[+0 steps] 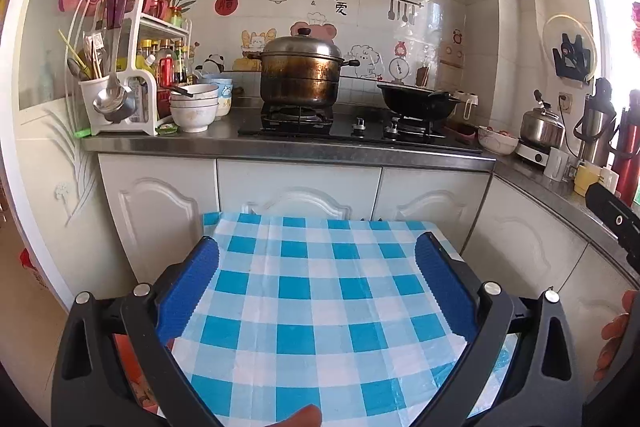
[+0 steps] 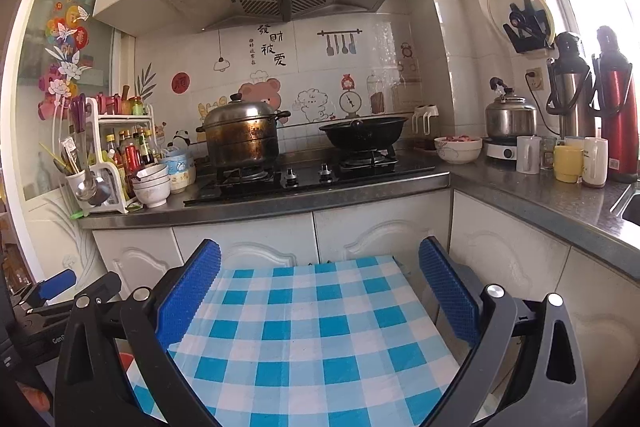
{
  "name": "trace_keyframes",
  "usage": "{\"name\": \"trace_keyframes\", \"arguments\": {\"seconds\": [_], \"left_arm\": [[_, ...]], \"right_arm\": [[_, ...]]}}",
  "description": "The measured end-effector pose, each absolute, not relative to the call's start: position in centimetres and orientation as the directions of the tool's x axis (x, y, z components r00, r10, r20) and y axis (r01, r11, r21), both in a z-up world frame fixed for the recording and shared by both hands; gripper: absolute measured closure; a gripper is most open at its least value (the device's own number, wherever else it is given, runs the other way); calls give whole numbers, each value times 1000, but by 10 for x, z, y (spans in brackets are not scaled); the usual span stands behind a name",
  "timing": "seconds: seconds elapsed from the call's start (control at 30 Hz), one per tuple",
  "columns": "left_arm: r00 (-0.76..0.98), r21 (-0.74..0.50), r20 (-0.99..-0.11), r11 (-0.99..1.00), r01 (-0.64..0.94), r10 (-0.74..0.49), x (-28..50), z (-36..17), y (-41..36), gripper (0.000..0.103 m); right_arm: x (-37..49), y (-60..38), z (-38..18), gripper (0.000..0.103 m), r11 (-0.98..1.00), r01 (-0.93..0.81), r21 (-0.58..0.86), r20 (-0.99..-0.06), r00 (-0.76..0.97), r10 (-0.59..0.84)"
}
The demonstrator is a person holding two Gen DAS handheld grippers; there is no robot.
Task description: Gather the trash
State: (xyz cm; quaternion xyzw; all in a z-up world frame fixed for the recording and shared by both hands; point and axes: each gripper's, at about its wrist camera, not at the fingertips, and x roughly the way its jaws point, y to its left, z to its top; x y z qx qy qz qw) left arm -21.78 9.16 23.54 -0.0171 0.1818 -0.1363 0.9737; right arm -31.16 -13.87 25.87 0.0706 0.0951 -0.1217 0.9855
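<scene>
A small table with a blue and white checked cloth [image 1: 320, 291] stands in front of the kitchen cabinets; it also shows in the right wrist view [image 2: 312, 327]. No trash shows on the cloth. My left gripper [image 1: 318, 255] is open and empty above the cloth, blue pads wide apart. My right gripper [image 2: 320, 259] is open and empty above the same cloth. The left gripper's blue fingertip [image 2: 56, 285] shows at the left edge of the right wrist view. The right gripper's black body [image 1: 618, 223] shows at the right edge of the left wrist view.
A counter [image 2: 280, 211] runs behind the table and turns along the right wall. On it are a steel pot [image 2: 240, 137], a black wok [image 2: 362, 135], stacked bowls [image 2: 152, 185], a utensil rack [image 2: 100, 163], a kettle [image 2: 510, 117], mugs [image 2: 568, 163] and thermoses [image 2: 616, 107].
</scene>
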Motion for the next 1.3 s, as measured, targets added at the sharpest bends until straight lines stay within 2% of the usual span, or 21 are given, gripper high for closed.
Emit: {"name": "trace_keyframes", "arguments": {"seconds": [0.47, 1.3], "left_arm": [[942, -14, -263, 977, 214, -210, -246, 246, 84, 4], [940, -12, -254, 973, 232, -227, -254, 244, 80, 4]], "right_arm": [[-351, -134, 279, 5, 954, 279, 108, -115, 957, -267], [-374, -137, 289, 5, 946, 301, 123, -75, 953, -293]]}}
